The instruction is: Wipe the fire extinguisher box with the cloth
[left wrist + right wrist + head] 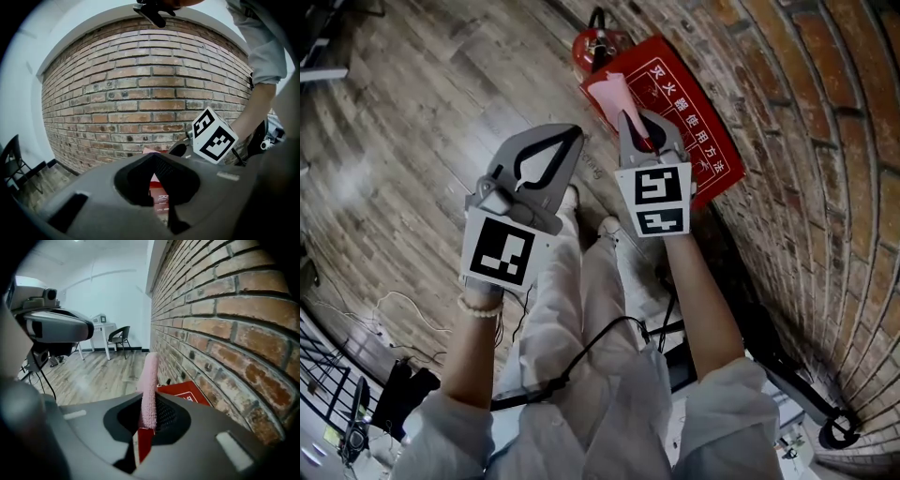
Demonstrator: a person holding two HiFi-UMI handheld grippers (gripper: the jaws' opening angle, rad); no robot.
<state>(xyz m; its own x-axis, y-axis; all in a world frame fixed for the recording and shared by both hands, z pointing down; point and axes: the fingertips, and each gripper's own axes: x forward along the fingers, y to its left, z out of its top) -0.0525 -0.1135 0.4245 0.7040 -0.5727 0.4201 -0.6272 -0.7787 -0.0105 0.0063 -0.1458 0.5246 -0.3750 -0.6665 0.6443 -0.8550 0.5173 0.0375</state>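
The red fire extinguisher box (694, 131) with white lettering stands on the floor against the brick wall, and a red extinguisher (595, 45) sits just beyond it. My right gripper (636, 127) is shut on a pink cloth (612, 94) that sticks up past its jaws above the box. In the right gripper view the cloth (150, 380) rises from the right gripper (149, 416), with the box (187, 392) behind. My left gripper (551, 155) hangs left of the box over the floor, shut with nothing in it. Through the left gripper (154, 158) a strip of the box (159, 196) shows.
The brick wall (825, 141) runs along the right, wood floor (422, 112) on the left. Cables (394, 309) lie by the person's feet. A black bar with a wheel (825, 417) lies along the wall base. A table (104, 326) and a chair (119, 336) stand far off.
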